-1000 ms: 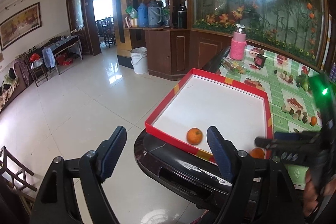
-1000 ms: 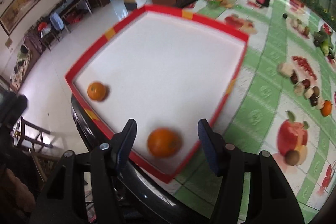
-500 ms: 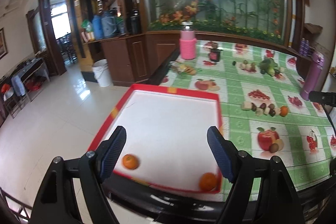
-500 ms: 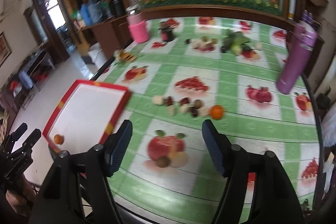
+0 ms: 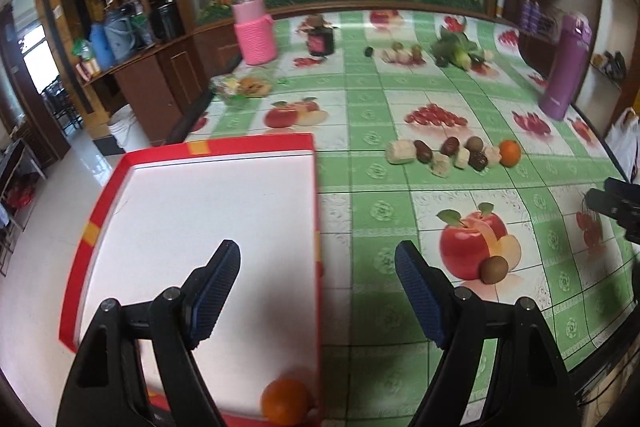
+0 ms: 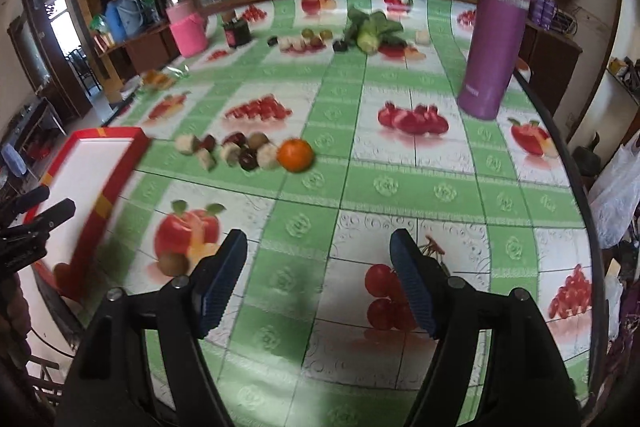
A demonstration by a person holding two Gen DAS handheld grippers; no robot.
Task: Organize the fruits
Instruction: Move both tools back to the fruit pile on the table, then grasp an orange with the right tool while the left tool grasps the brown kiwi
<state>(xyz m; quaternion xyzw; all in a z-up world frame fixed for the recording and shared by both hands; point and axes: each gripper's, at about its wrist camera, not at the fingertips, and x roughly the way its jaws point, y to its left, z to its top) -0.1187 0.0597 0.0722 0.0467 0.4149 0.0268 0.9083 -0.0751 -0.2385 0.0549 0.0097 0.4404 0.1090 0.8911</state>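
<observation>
**Both grippers empty above the table, between deliveries to the red tray.**

The left gripper [image 5: 318, 297] hangs with its jaws wide apart and nothing between them, straddling the right wall of the red tray [image 5: 200, 149], probably because that tray is the collecting place. One orange [image 5: 285, 401] already lies in the tray's near right corner, at 6 o'clock in the left view. The right gripper [image 6: 318, 287] is likewise spread and holds nothing; it faces the loose orange [image 6: 295, 155] on the table [image 6: 400, 187] at 12 o'clock, which touches the right end of a row of small pale and dark fruits [image 6: 230, 151]. That orange seems the next pick. A purple flask [image 6: 494, 47] stands well apart at 1 o'clock.
</observation>
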